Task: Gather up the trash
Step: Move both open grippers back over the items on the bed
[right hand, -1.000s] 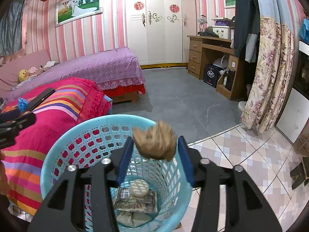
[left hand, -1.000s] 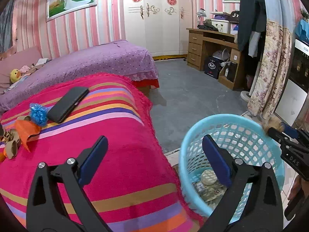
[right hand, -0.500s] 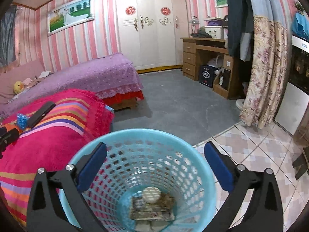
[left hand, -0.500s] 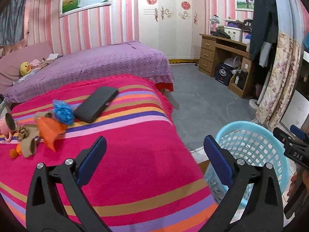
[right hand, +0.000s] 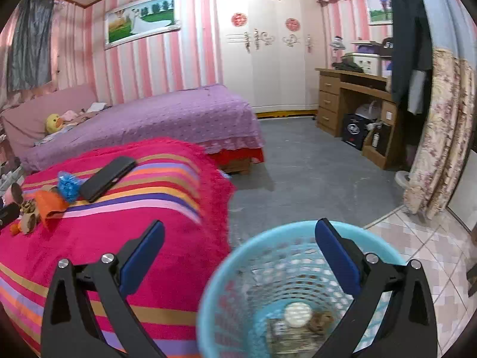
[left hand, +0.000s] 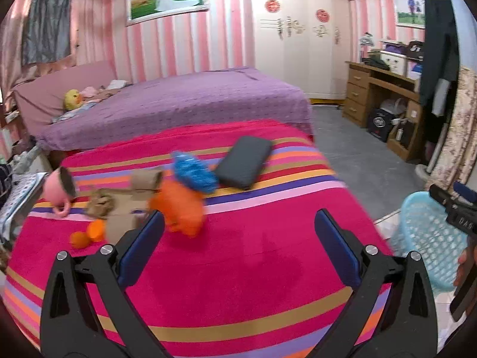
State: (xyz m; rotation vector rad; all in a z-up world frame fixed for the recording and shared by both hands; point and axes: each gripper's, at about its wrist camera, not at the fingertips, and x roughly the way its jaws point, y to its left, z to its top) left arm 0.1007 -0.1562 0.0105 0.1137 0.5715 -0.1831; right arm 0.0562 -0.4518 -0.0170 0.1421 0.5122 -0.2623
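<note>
While pink-and-white striped walls close off the room at the back, a striped red blanket (left hand: 253,268) covers the near surface and serves as the anchor for everything else. Behind that blanket lies a purple bed (left hand: 190,101), with a white wardrobe (right hand: 268,53) and a wooden desk (right hand: 351,95) farther back, and grey floor (right hand: 313,173) giving way to patterned tiles (right hand: 423,247) off the blanket's right edge. On the blanket's far left part the trash sits in a loose cluster: a blue crumpled wrapper (left hand: 193,173) just beside a dark flat case (left hand: 244,161), an orange scrap (left hand: 179,205) touching the wrapper's near side, a cardboard tube (left hand: 146,179) and brown crumpled paper (left hand: 101,203) beside that, small orange pieces (left hand: 86,232) nearer the front, and a pink cup (left hand: 58,191) on its side at the far left. Just off the blanket's right edge stands a light blue mesh basket (right hand: 232,268), holding a white round piece (right hand: 296,310), a brown wad and flat paper at its bottom. Over the middle of the blanket, the left gripper (left hand: 238,250) tilts downward with its blue pads spread wide and nothing between them. Above the basket's rim, at the blanket's right edge, the right gripper (right hand: 238,250) also angles down, its jaws wide apart and empty.
</note>
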